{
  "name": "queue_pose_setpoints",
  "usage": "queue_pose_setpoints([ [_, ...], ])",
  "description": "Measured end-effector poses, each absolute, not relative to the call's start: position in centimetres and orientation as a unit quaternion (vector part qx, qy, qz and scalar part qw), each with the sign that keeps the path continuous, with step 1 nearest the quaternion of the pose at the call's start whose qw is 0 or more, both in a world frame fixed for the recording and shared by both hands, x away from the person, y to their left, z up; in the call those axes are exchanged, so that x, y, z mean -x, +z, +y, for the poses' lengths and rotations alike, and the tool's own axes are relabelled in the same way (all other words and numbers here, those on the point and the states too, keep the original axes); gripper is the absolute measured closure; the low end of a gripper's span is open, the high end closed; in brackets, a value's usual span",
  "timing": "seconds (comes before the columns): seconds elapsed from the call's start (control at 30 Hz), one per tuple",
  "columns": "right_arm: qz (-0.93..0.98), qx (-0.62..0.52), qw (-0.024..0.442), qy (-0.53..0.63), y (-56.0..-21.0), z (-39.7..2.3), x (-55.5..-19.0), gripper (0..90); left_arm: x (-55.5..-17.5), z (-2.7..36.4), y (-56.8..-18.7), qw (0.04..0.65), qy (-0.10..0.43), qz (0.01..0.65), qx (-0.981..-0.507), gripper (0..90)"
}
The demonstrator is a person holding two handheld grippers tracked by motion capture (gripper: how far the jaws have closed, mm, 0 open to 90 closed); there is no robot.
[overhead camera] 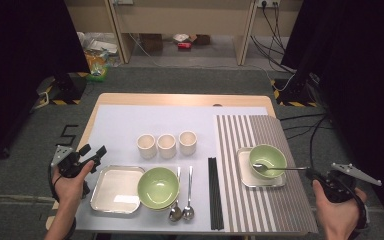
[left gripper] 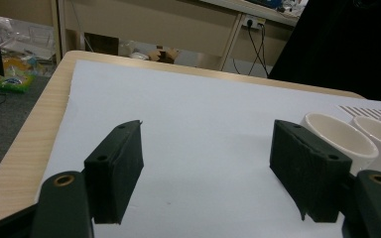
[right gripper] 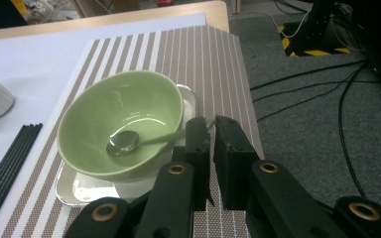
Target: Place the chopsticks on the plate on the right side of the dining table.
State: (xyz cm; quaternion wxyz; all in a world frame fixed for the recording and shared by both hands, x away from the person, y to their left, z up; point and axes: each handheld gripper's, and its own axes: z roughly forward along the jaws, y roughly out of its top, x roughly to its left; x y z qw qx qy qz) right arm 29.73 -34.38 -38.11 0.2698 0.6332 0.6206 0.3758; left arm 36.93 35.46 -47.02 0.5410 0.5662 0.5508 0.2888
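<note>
High view, my two grippers at the near edge of the bench point(overhead camera: 130, 98). My right gripper point(overhead camera: 311, 173) sits at about 4 o'clock of the scene, off the striped mat point(overhead camera: 260, 200), its tips at the handle end of the spoon point(overhead camera: 280, 168). In the right gripper view the jaws of this gripper point(right gripper: 212, 144) stand a narrow slit apart; the handle tip lies at that slit, and I cannot tell whether the pads press on it. The spoon's head rests inside the green bowl point(right gripper: 124, 126), its handle crossing the rim toward 3 o'clock. The bowl stands on a small steel tray point(overhead camera: 245, 180) on the mat.

My left gripper point(overhead camera: 96, 152) hovers at 8 o'clock, beside the bench's left edge. In the left gripper view its jaws point(left gripper: 206, 171) are spread wide with nothing between them, above the white sheet point(left gripper: 203, 109).

Mid-bench: three cream cups point(overhead camera: 166, 145) in a row; below them a second steel tray point(overhead camera: 115, 190), a second green bowl point(overhead camera: 158, 187), two spoons point(overhead camera: 181, 210) and black chopsticks point(overhead camera: 215, 192).
</note>
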Motion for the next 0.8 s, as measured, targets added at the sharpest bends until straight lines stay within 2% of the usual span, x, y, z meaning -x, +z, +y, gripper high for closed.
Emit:
queue_pose_setpoints([
  [0.37,0.614,-0.637,0.297,0.359,-37.0,-36.0,-31.3,84.1,-37.0,35.4,-47.0,0.541,0.288,0.550,-0.568,28.1],
  [0.53,0.625,-0.644,0.279,0.342,-38.2,-36.5,-32.8,84.0,-37.0,35.5,-47.0,0.541,0.289,0.551,-0.566,28.1],
  [0.8,0.638,-0.637,0.266,0.340,-38.7,-35.6,-32.2,83.7,-37.0,35.4,-47.0,0.541,0.288,0.550,-0.568,28.1],
])
